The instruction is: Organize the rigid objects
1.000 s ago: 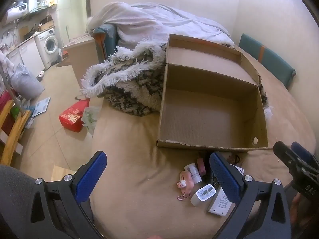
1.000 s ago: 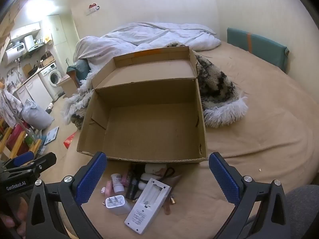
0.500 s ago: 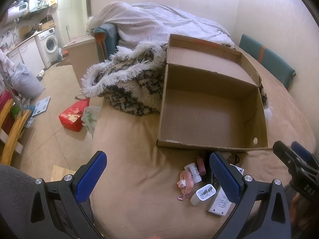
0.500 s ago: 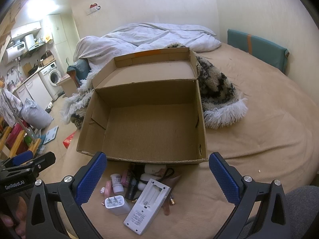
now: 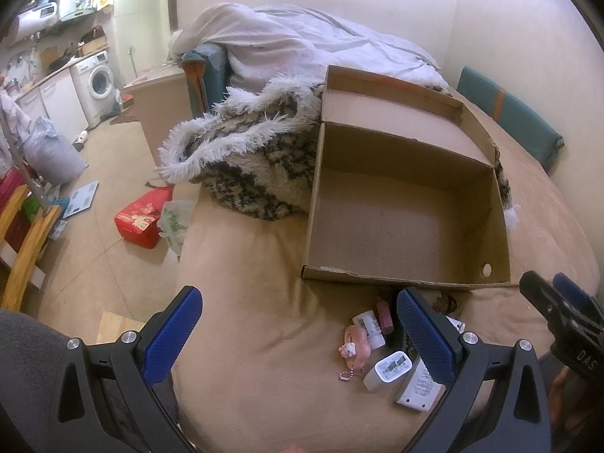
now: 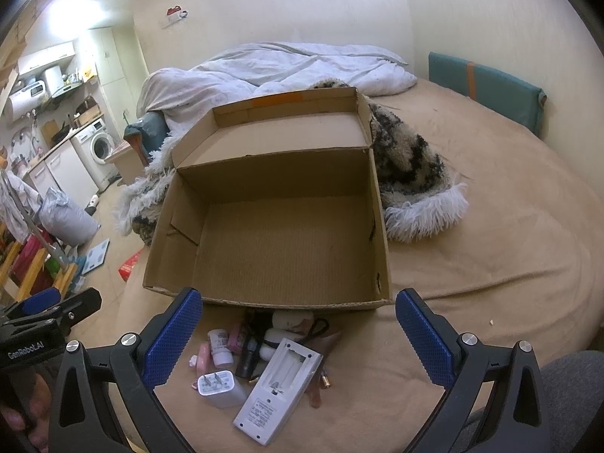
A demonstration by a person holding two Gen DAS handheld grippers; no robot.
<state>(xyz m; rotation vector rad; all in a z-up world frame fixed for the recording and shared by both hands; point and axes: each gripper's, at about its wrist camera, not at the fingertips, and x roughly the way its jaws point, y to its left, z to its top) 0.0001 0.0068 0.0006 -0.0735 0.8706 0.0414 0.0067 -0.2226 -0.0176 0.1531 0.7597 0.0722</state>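
Observation:
An empty open cardboard box (image 6: 279, 245) (image 5: 407, 226) lies on the tan bed cover. Just in front of its near wall sits a small heap: a white battery charger (image 6: 279, 385) (image 5: 417, 389), a white plug adapter (image 6: 221, 387) (image 5: 387, 370), a small white bottle (image 6: 219, 345) (image 5: 368, 326), a pink keychain figure (image 5: 356, 343), a pink stick (image 5: 385, 315) and a dark tube (image 6: 249, 355). My right gripper (image 6: 298, 332) hangs open above the heap. My left gripper (image 5: 298, 332) is open over bare cover, left of the heap.
A shaggy black-and-white throw (image 6: 411, 173) lies behind and beside the box, with a crumpled white duvet (image 6: 287, 71) further back. A teal cushion (image 6: 487, 87) leans on the right wall. The bed edge drops to a cluttered floor with a red bag (image 5: 141, 219) on the left.

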